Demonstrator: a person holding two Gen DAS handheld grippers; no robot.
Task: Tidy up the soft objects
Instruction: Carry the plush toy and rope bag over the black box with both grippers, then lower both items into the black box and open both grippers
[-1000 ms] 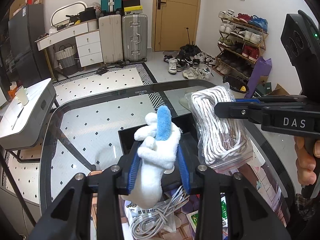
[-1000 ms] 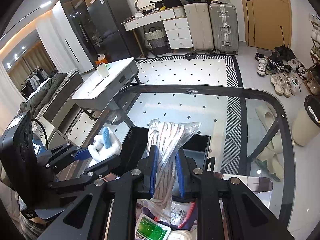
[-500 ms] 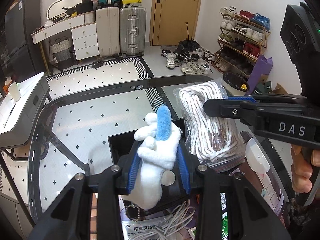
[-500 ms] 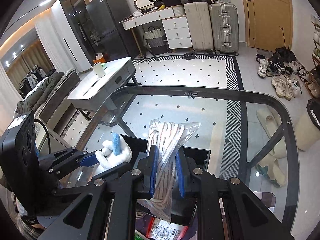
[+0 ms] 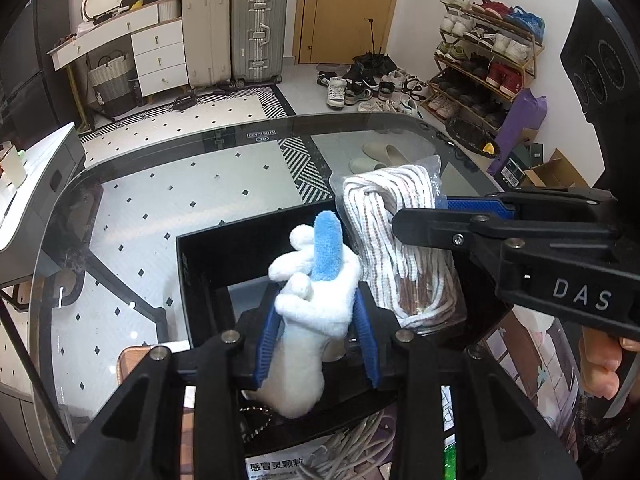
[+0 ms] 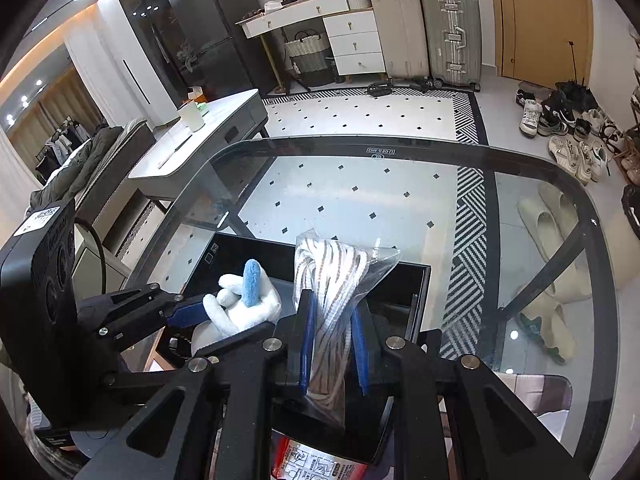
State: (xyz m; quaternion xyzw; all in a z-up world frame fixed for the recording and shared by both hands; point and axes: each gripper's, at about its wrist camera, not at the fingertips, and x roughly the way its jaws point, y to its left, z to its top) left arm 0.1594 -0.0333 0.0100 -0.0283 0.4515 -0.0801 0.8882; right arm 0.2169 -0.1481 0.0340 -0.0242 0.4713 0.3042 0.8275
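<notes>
Left claw (image 5: 316,344) pinching fluffy white plush toy (image 5: 310,312) with blue tuft, hanging over black box (image 5: 208,256). Right claw (image 6: 332,344) clamping bagged striped rope (image 6: 332,280), just right of toy, over same box. "DAS" showing on right claw body. Box sitting on glass desk (image 6: 360,200); printed packets lying near.
</notes>
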